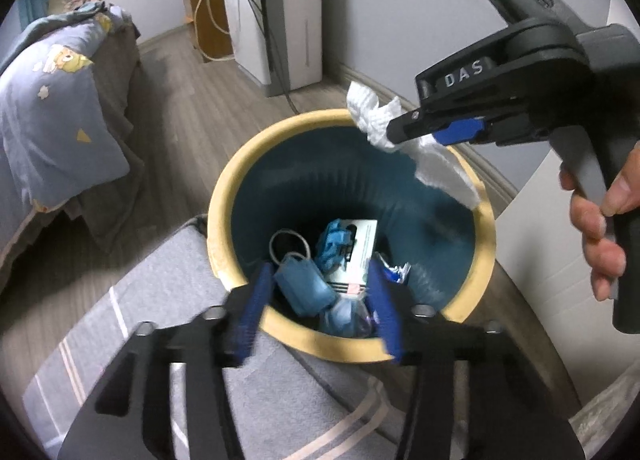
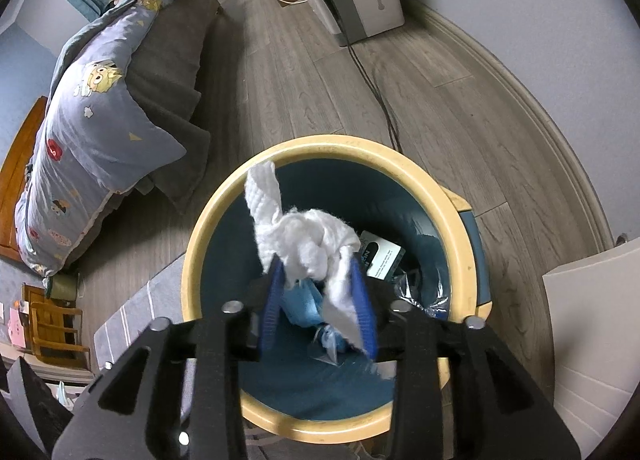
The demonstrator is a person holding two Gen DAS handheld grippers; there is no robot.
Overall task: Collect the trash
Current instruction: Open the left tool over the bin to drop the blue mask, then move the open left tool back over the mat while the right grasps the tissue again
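Note:
A round bin with a yellow rim (image 1: 224, 195) and dark blue inside stands on the floor; it also shows in the right wrist view (image 2: 192, 256). Blue wrappers, a white box (image 1: 360, 248) and a cable lie in it. My right gripper (image 2: 318, 272) is shut on a crumpled white tissue (image 2: 304, 236) and holds it above the bin's opening. In the left wrist view the right gripper (image 1: 396, 131) holds the tissue (image 1: 370, 111) over the far right rim. My left gripper (image 1: 318, 280) is open and empty above the near rim.
A bed with a blue cartoon quilt (image 1: 56, 111) is on the left. A white appliance (image 1: 280, 11) with cables stands by the far wall. A grey striped rug (image 1: 168, 300) lies beside the bin. A white panel (image 2: 592, 324) is at the right.

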